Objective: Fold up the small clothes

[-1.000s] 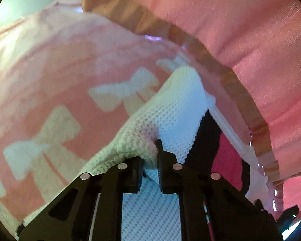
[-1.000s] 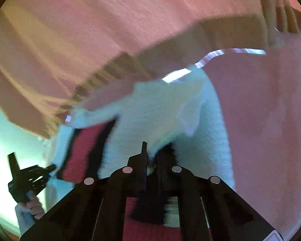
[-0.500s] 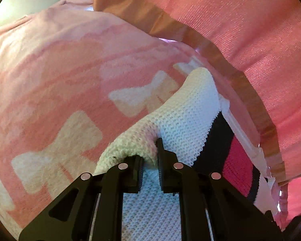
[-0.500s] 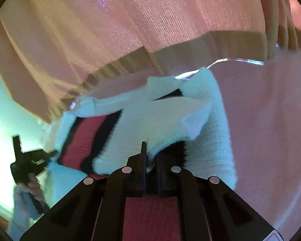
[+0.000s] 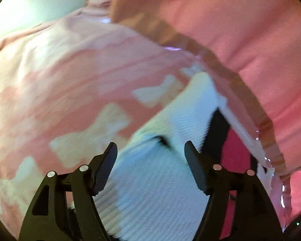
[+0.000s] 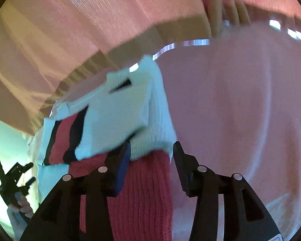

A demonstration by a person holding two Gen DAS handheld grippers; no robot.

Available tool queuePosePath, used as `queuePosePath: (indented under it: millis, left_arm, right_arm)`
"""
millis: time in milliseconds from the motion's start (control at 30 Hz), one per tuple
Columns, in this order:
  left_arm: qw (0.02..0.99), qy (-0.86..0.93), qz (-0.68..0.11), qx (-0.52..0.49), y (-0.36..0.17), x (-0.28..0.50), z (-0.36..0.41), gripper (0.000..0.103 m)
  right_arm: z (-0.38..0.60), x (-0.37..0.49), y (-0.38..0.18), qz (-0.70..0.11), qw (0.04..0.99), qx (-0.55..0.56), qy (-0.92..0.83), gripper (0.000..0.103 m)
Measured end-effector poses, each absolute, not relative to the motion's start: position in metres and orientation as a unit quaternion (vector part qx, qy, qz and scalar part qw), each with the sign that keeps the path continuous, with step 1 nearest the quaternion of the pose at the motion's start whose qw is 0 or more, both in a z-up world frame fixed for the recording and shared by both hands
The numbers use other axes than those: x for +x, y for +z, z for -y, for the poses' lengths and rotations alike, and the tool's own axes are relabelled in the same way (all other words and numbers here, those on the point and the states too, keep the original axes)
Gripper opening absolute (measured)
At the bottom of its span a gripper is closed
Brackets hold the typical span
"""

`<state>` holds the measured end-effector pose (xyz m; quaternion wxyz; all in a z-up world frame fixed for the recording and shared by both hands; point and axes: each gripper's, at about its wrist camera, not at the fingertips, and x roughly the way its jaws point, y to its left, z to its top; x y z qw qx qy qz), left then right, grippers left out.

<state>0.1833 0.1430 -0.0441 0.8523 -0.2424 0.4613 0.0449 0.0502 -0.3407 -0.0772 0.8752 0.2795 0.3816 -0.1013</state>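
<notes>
Left wrist view
Your left tongs [image 5: 151, 149]: the jaws have just been opening and now stand wide, off the cloth; the white knit lies between them, let go.
Knit garment [image 5: 160, 180]: a small white sweater with a black stripe and a red band, folded over itself, blurred by motion.
Under it: a pink blanket [image 5: 70, 84] with pale bow shapes, which the garment rests on.
Beyond the garment: a pink curtain [image 5: 240, 30] with a tan hem hangs close behind its far edge.

Right wrist view
Your right tongs [image 6: 151, 150]: the jaws have just been opening too, about half apart; the garment's red ribbed part [image 6: 142, 196] lies between them, the pads not pressing on it.
Knit garment: white fold on top, red and black stripes showing to its left.
Right of the garment: plain pink blanket.
Left of the garment: your left hand [image 6: 20, 204] with its tool, well apart.
</notes>
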Motion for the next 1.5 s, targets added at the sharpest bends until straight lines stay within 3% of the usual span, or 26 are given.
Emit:
queuePosePath:
  millis: [67,200,367,533,567,600,633,667,733,833,967,1033,1133,1167,1200,1233,1267,1400,1500]
  left_arm:
    - [0.839,0.043,-0.480,-0.254,-0.057,0.184,-0.151,0.067]
    - [0.839,0.041,-0.478,-0.256,-0.067,0.190,-0.156,0.067]
    - [0.846,0.013,-0.454,-0.280,-0.058,0.206,-0.149,0.067]
    - [0.852,-0.002,-0.465,-0.239,-0.068,0.228,-0.124,0.064]
    - [0.852,0.005,-0.468,-0.235,-0.075,0.230,-0.121,0.061]
    - [0.858,0.014,-0.461,-0.226,-0.075,0.229,-0.120,0.051]
    - [0.864,0.019,-0.456,-0.215,-0.074,0.230,-0.118,0.037]
    - [0.864,0.012,-0.454,-0.220,-0.072,0.229,-0.120,0.031]
    - [0.865,0.013,-0.442,-0.238,-0.064,0.227,-0.125,0.026]
    - [0.871,0.027,-0.438,-0.221,-0.058,0.229,-0.126,0.027]
    - [0.861,0.040,-0.458,-0.216,-0.073,0.230,-0.123,0.032]
    - [0.867,0.042,-0.456,-0.199,-0.058,0.228,-0.118,0.034]
    - [0.897,0.052,-0.402,-0.174,-0.016,0.216,-0.115,0.033]
    - [0.903,0.052,-0.392,-0.167,-0.007,0.216,-0.112,0.035]
    - [0.912,0.049,-0.378,-0.155,0.006,0.218,-0.108,0.044]
    - [0.914,0.042,-0.378,-0.141,0.015,0.227,-0.101,0.058]
    - [0.915,0.039,-0.379,-0.133,0.017,0.234,-0.096,0.064]
    - [0.904,0.022,-0.417,-0.092,-0.007,0.287,-0.075,0.065]
    - [0.876,0.020,-0.466,-0.125,-0.040,0.319,-0.078,0.063]
  right_arm:
    - [0.338,0.053,-0.089,-0.392,0.869,0.289,-0.091,0.045]
    - [0.338,0.063,-0.100,-0.379,0.867,0.312,-0.084,0.063]
    - [0.338,0.067,-0.100,-0.362,0.867,0.334,-0.070,0.063]
    - [0.347,0.077,-0.101,-0.341,0.868,0.355,-0.064,0.063]
    - [0.349,0.082,-0.103,-0.339,0.868,0.358,-0.057,0.050]
    - [0.349,0.084,-0.104,-0.338,0.870,0.357,-0.048,0.025]
    - [0.349,0.087,-0.103,-0.342,0.871,0.350,-0.039,0.025]
    - [0.346,0.088,-0.098,-0.338,0.877,0.339,-0.041,0.023]
    - [0.338,0.080,-0.073,-0.302,0.901,0.310,-0.037,0.022]
    - [0.333,0.073,-0.054,-0.287,0.921,0.255,-0.059,0.022]
    - [0.347,0.082,-0.102,-0.364,0.881,0.287,-0.090,0.029]
    - [0.347,0.078,-0.094,-0.360,0.883,0.283,-0.104,0.039]
    - [0.338,0.068,-0.059,-0.325,0.905,0.236,-0.139,0.041]
    - [0.335,0.066,-0.044,-0.304,0.916,0.219,-0.143,0.053]
    - [0.334,0.068,-0.036,-0.294,0.922,0.207,-0.142,0.064]
    - [0.331,0.076,-0.029,-0.290,0.928,0.193,-0.135,0.066]
    - [0.329,0.091,-0.024,-0.297,0.931,0.171,-0.125,0.066]
    - [0.331,0.138,-0.034,-0.334,0.929,0.126,-0.103,0.066]
    - [0.346,0.164,-0.058,-0.370,0.915,0.128,-0.098,0.066]
